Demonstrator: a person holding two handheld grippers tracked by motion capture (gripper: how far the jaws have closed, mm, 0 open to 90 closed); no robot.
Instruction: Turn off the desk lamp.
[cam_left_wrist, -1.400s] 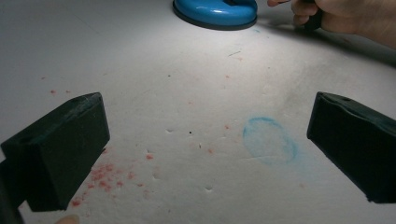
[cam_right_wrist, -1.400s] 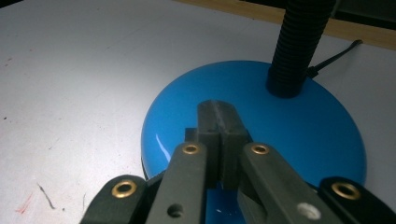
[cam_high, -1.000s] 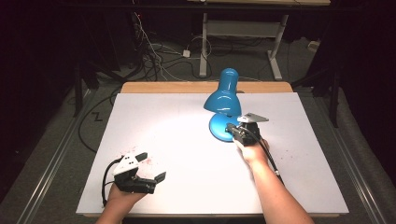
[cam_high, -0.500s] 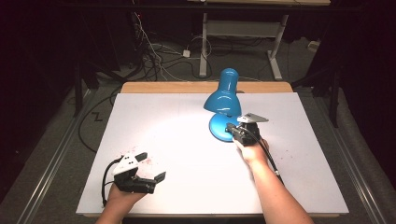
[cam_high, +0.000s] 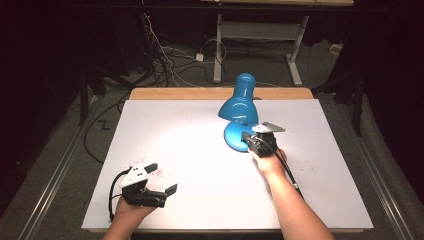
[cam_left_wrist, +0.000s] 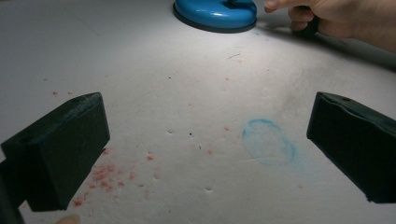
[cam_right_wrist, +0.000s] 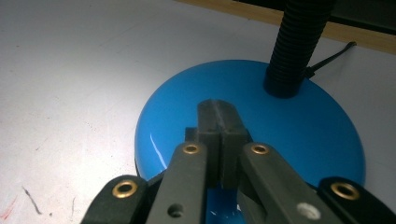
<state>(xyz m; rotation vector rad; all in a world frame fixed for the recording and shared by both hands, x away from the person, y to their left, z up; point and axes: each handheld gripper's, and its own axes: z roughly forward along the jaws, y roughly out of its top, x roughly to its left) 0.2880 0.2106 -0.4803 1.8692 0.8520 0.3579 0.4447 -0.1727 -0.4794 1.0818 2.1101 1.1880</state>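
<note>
Nothing has shifted since earlier frames | right gripper, jaws together, presses glossy blue round-based gooseneck desk lamp | left gripper gapes, empty | base likely heavy, slick; ribbed black neck grips best

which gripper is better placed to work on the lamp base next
Right. The right gripper is already over the blue lamp base, its jaws shut together. The left gripper sits open near the table's front left corner, well away from the lamp.
</note>
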